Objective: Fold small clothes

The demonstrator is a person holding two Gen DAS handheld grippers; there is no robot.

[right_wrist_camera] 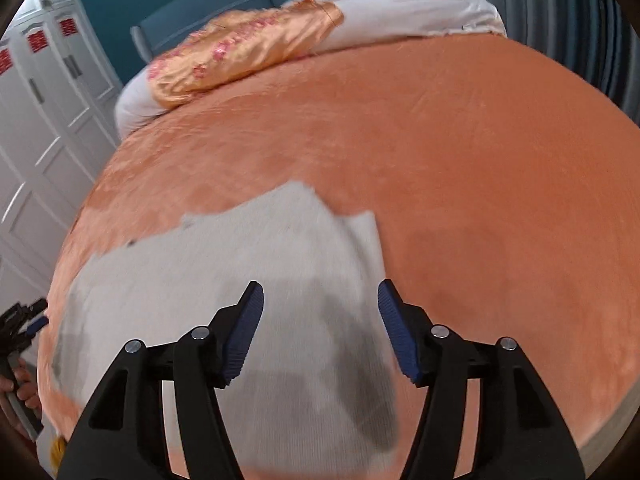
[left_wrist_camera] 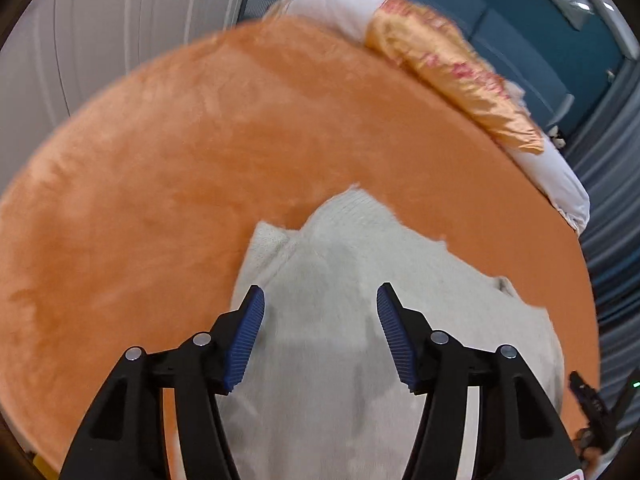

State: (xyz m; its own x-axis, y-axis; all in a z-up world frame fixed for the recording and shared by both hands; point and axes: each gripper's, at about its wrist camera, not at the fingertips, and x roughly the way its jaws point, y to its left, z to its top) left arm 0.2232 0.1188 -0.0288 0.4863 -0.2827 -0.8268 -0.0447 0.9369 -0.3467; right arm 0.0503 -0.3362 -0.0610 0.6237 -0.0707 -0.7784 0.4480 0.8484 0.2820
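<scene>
A pale grey ribbed-knit garment (left_wrist_camera: 360, 300) lies rumpled on the fuzzy orange blanket (left_wrist_camera: 160, 160) covering the bed. The left gripper (left_wrist_camera: 320, 300) hangs over it, jaws spread, nothing pinched, cloth directly beneath and between the blue ridged pads (left_wrist_camera: 246, 340). The right gripper (right_wrist_camera: 320, 296) hangs likewise, jaws apart and empty. The garment's long axis cannot be told. A satin orange pillow (right_wrist_camera: 240, 56) sits beyond.
</scene>
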